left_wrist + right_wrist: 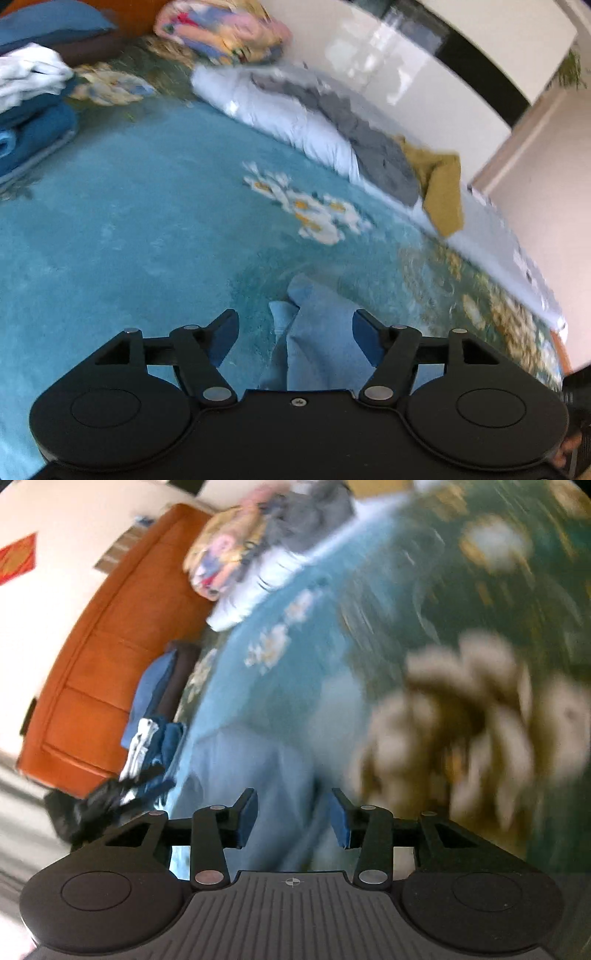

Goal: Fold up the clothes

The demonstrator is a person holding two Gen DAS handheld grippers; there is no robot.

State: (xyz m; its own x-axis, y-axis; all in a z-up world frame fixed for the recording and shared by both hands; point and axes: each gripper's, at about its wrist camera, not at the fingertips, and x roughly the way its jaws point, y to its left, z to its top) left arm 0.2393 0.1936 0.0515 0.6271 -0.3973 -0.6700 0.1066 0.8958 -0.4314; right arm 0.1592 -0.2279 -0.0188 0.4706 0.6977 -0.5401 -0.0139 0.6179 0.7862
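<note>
light-blue garment [317, 332] — bunched on floral bedspread [129, 229], long axis running away | left gripper [295, 341] jaws apart, straddling it | right gripper [293, 818] jaws apart — equally near

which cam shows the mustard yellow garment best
The left wrist view: the mustard garment lies clearly beside grey clothes at the bed's far edge. The right wrist view is motion-blurred and shows at most a cropped sliver.

Bright, soft daylight fills both views, with glare on the glossy white wall [373, 62] past the bed's far edge. The left wrist view is mildly soft; the right wrist view is heavily motion-smeared, its floral bedspread [461, 716] streaked. Fisheye curvature bends every border.
</note>
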